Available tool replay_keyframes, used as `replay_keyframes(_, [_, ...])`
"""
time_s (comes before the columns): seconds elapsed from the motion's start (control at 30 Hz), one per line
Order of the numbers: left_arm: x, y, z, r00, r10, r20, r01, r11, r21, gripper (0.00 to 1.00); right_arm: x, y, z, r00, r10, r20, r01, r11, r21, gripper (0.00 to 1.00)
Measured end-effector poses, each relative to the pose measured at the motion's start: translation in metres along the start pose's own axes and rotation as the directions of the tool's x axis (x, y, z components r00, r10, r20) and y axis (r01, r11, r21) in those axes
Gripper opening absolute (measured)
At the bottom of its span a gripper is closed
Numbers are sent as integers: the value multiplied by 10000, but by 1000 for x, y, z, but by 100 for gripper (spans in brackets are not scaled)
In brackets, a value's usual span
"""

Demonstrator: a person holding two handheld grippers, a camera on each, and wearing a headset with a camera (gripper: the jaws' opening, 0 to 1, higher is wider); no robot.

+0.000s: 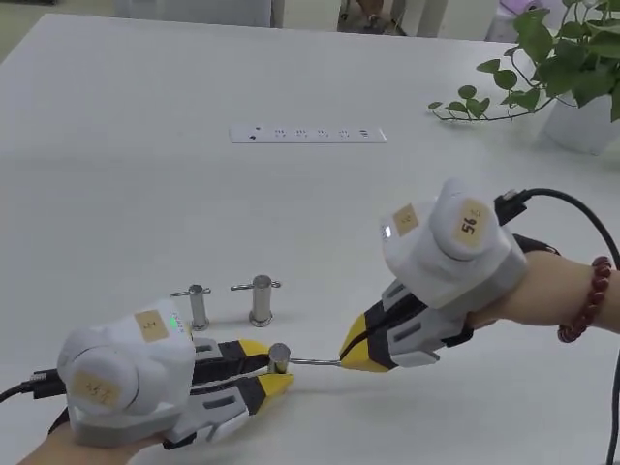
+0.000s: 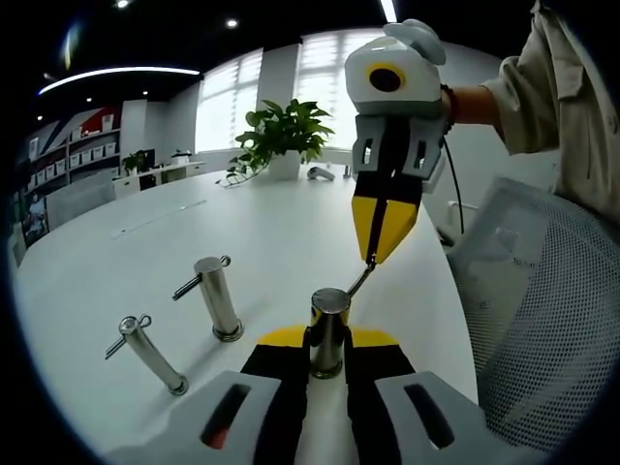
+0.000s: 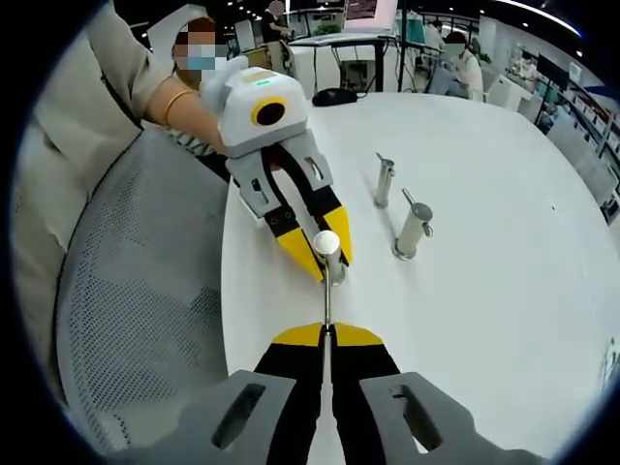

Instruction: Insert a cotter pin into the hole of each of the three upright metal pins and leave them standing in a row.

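- My table (image 1: 116,174) is white.
- A white power strip (image 1: 308,135) lies ahead of me.
- A potted plant (image 1: 567,68) stands far right.
- A mesh chair (image 2: 542,320) sits beside the table.

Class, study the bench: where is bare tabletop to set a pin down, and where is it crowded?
Bare: the wide stretch between the power strip and the two finished pins, and the left side of the table. Crowded: the near edge, where left gripper, held pin, cotter pin and right gripper meet.

The left gripper (image 1: 270,367) and right gripper (image 1: 349,355) are cased in white with yellow-tipped black jaws; a red beaded bracelet (image 1: 584,299) is worn.
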State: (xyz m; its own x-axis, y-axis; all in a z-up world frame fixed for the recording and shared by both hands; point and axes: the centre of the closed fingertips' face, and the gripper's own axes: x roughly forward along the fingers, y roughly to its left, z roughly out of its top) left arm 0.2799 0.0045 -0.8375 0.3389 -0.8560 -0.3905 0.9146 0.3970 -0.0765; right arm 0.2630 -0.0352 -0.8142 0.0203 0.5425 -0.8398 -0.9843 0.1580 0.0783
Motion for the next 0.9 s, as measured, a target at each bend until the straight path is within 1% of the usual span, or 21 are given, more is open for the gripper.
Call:
replay_keyframes(0.43, [0, 0, -1, 10000, -11, -39, 11, 9998, -184, 12, -2, 1, 0, 10000, -49, 18, 49, 9999, -133, 2])
replay_keyframes(0.57, [0, -1, -3, 9998, -2, -202, -1, 9999, -141, 14, -2, 0, 0, 10000, -65, 1, 65, 9998, -163, 2])
replay_keyframes(0.63, [1, -2, -1, 9999, -70, -125, 68, 9998, -198, 17, -3, 0, -1, 10000, -91, -25, 91, 9998, -195, 2])
replay_keyframes(0.73, [-1, -4, 4, 9999, -151, -3, 151, 9997, -184, 20, -4, -1, -2, 9999, -121, -31, 120, 9997, -195, 2])
replay_keyframes(0.9, [-6, 0, 9, 9997, -157, 198, 168, 9985, -529, 26, -7, -3, -4, 9998, -193, -45, 192, 9997, -164, 2])
